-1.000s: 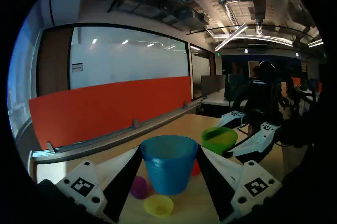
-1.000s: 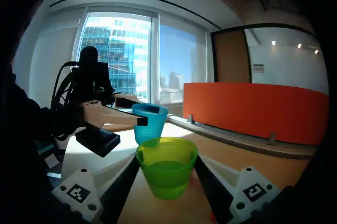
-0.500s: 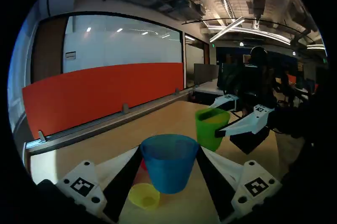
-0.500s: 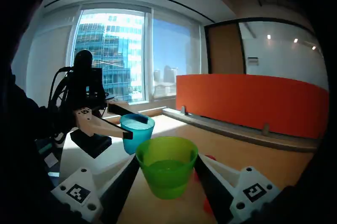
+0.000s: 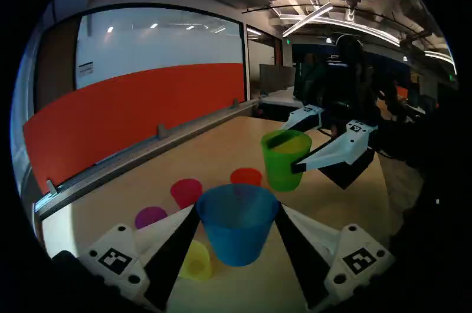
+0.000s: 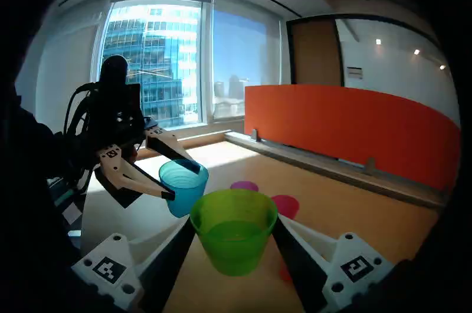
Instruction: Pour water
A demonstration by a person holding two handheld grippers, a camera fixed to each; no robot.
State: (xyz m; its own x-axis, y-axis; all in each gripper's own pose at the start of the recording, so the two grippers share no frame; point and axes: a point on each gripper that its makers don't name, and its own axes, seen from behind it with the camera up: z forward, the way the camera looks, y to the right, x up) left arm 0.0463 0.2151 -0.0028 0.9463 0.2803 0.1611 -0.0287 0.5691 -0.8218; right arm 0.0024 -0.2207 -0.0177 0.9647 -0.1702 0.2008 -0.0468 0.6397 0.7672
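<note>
Table [image 5: 206, 157]: wooden, across the middle of the left gripper view.
Left gripper [image 5: 236, 211]: fingers closed on the blue cup [image 5: 237, 239], lower centre, upright.
Right gripper [image 6: 234, 218]: clamped on the green cup [image 6: 234, 245], lower centre; it seems to hold liquid.
Pouring: I would bring the green rim over the blue mouth and tilt slowly.

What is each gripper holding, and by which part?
The left gripper holds the blue cup, the right gripper the green cup, each with fingers on opposite sides of the wall below the rim.
</note>
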